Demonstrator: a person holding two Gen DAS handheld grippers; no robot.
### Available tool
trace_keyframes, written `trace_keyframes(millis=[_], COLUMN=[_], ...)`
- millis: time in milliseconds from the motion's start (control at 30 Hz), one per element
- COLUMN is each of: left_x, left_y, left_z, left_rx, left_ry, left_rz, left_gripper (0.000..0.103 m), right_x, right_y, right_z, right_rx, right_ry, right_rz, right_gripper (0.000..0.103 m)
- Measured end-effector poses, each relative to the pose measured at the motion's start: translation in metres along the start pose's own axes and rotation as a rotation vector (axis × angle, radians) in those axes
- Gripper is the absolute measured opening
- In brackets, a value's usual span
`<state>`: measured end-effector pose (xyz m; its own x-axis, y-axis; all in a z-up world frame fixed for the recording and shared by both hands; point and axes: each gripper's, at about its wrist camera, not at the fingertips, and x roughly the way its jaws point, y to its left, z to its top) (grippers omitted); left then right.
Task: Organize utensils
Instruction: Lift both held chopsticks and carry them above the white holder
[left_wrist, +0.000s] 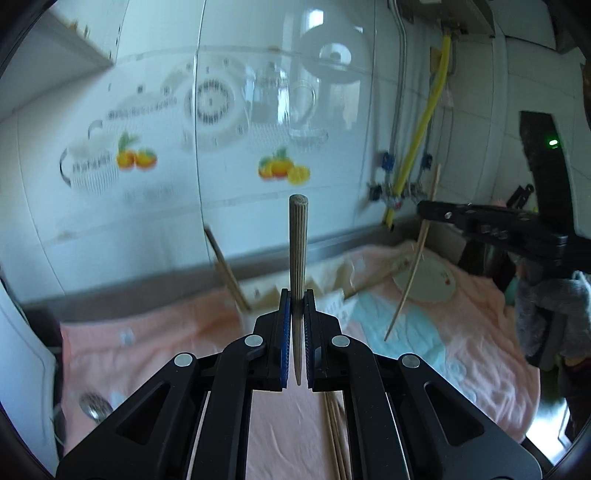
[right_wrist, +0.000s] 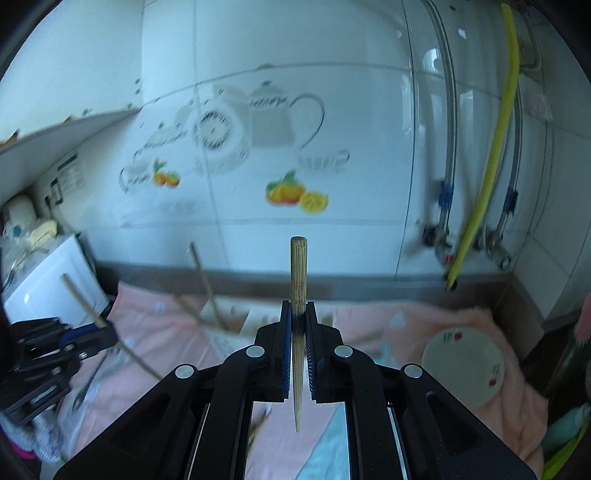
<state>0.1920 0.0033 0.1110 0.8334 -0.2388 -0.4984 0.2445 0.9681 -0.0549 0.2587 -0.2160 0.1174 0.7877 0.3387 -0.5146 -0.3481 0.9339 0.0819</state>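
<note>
My left gripper (left_wrist: 297, 295) is shut on a ribbed wooden chopstick (left_wrist: 297, 243), which stands upright between the blue pads above a pink cloth (left_wrist: 166, 332). My right gripper (right_wrist: 298, 306) is shut on a second chopstick (right_wrist: 298, 269), held the same way. In the left wrist view the right gripper (left_wrist: 436, 213) shows at the right with its thin chopstick (left_wrist: 415, 266) slanting down over a small plate (left_wrist: 428, 291). In the right wrist view the left gripper (right_wrist: 99, 330) shows at the left edge with its chopstick (right_wrist: 79, 295). More chopsticks (left_wrist: 334, 435) lie on the cloth below my left gripper.
A blurred pale box with leaning wooden sticks (left_wrist: 229, 273) stands at the back of the cloth by the tiled wall. A metal spoon (left_wrist: 95, 406) lies at the lower left. The white plate (right_wrist: 461, 365) sits at the right, a white appliance (right_wrist: 48, 295) at the left, and a yellow hose (right_wrist: 491, 155) runs down the wall.
</note>
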Motion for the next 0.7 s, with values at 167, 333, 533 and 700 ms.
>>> trace_keyframes(millis=[167, 333, 533, 700], left_x=[0.002, 0.007, 0.023, 0.052], left_y=[-0.001, 0.001, 0.008, 0.021], left_z=[0.032, 0.06, 0.078, 0.07], left_rx=[0.027, 0.037, 0.036, -0.001], left_ry=[-0.047, -0.093, -0.133, -0.115], left_rz=[0.018, 0.03, 0.07, 0.085], left_gripper=[0.006, 0.006, 0.006, 0.005], right_x=[0.022, 0.042, 0.065, 0.086], right_y=[-0.004, -0.007, -0.01, -0.01], right_z=[0.032, 0.049, 0.053, 0.042], right_rx=[0.028, 0.044, 0.073, 0.065], right_ry=[-0.042, -0.063, -0.081, -0.052], right_rz=[-0.025, -0.046, -0.037, -0.03], right_gripper=[0.007, 0.007, 0.007, 0.007])
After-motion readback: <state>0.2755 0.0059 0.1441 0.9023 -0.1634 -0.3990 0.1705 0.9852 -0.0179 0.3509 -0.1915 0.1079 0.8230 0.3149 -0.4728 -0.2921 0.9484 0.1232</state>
